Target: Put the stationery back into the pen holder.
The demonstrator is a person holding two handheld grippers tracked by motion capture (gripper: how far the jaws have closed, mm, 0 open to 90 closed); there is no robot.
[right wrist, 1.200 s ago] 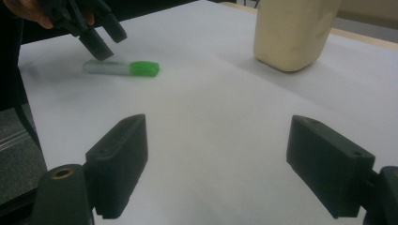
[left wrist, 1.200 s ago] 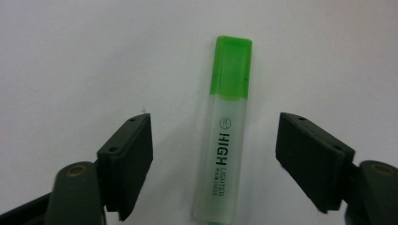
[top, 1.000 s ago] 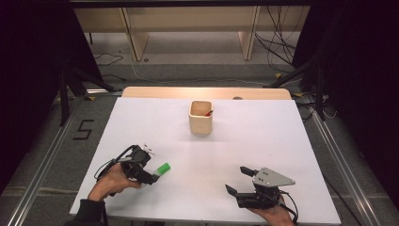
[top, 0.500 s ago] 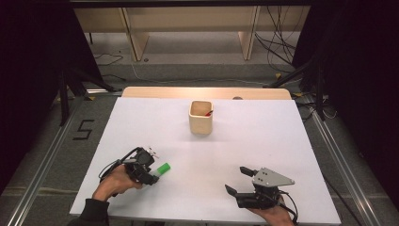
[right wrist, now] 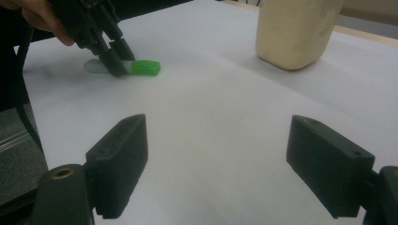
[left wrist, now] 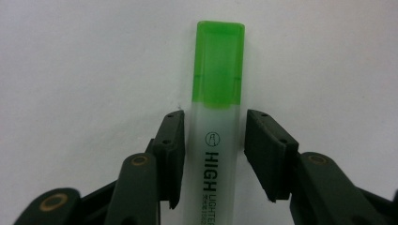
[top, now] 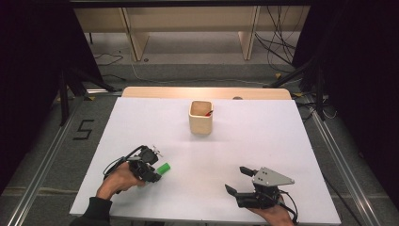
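High view: left gripper [top: 153,170] is lying low at the table's [top: 282,141] near-left, right gripper [top: 237,181] near-right – jaws spread, empty. Left gripper view is showing its jaws straddling the green highlighter [left wrist: 216,122] – one touching, one a sliver off.

Your highlighter [left wrist: 213,136] lies flat on the white table [top: 263,150], at its near left part. Its green cap [top: 163,168] points away from your left hand; the translucent barrel reads "HIGH LIGHTER".
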